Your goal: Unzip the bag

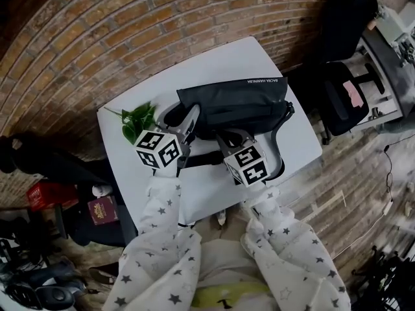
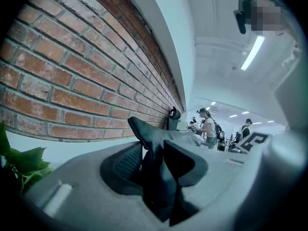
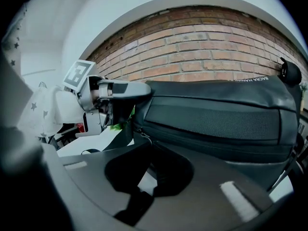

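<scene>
Left tongs point(image 2: 154, 150) clamped on fold of bag point(image 1: 237, 102) at its left end, dark fabric pinched between pads. Right tongs point(image 3: 150, 154) nearly closed at zip pull point(image 3: 141, 136) on bag's near side, pads appearing to pinch it. Bag lay on white table point(image 1: 272, 60), beside brick wall point(image 3: 207, 57). Green leaves point(image 1: 137, 123) lay just left of bag.
</scene>
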`<state>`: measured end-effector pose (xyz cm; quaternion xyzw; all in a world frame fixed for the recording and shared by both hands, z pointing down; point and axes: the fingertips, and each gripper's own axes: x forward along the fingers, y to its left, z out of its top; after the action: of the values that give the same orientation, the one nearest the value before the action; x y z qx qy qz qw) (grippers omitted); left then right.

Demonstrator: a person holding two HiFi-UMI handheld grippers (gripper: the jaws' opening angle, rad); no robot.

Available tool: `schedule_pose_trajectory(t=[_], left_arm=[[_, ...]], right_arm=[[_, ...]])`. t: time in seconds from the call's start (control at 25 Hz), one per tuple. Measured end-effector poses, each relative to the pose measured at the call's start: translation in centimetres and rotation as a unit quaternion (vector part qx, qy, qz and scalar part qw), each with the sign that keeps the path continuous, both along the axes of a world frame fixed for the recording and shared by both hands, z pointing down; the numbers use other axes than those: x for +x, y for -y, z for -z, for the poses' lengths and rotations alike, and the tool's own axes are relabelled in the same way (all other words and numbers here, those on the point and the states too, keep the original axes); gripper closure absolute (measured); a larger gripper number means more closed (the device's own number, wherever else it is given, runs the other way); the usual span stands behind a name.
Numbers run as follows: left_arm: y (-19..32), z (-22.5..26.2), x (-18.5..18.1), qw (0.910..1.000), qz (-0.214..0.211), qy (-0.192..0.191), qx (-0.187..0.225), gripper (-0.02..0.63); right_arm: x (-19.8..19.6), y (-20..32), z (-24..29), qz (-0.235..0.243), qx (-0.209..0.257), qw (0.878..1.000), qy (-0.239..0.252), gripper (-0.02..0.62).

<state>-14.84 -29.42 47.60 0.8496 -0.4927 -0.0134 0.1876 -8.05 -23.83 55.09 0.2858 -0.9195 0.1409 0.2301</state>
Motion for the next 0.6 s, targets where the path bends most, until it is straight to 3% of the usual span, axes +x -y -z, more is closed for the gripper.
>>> schedule_pose_trajectory(t=[0.6], left_arm=[[-0.2,0.0,0.0,0.9996,0.025,0.012,-0.006,0.468]], right_arm=[[2.1,0.4,0.2,-0.037,-0.005,0.999,0.000,0.575]])
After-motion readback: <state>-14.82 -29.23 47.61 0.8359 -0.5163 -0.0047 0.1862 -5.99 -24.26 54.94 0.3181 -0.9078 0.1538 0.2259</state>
